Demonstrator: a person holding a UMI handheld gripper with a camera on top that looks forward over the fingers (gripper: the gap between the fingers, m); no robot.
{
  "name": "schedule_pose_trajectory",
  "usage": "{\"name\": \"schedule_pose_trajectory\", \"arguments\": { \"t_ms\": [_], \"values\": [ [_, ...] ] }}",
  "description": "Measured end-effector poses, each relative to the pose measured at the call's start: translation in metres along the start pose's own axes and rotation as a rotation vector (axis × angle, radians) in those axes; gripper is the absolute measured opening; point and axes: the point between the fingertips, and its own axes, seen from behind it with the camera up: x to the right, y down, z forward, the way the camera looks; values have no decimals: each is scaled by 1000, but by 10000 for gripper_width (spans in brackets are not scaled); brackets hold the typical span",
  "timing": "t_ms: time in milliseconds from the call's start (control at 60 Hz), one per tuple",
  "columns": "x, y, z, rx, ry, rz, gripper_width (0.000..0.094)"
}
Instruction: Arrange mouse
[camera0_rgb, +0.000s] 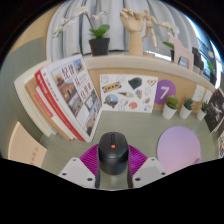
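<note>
Single tool-mounted wide view, low over desk (140, 125), facing the shelf (110, 57)

A tidy home-office desk setting: magazines (68, 95) lean in a rack on the pale worktop (130, 125), beside a round lilac mouse mat (180, 148). Behind stand a potted plant (99, 39), a wooden artist's mannequin (134, 30) and small succulents (172, 104).

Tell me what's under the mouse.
The mouse sits between the gripper pads, whose magenta faces show at both its sides. The green desk lies just ahead. What is directly beneath the mouse is covered by its own body.
</note>
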Motion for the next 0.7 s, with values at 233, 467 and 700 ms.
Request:
{"name": "schedule_pose_trajectory", "arguments": {
  "t_ms": [233,467,700],
  "values": [
    [95,-153,-121,296,15,-52,372],
    [208,-158,-136,306,79,-38,368],
    [267,-41,-57,57,87,-12,368]
  ]
}}
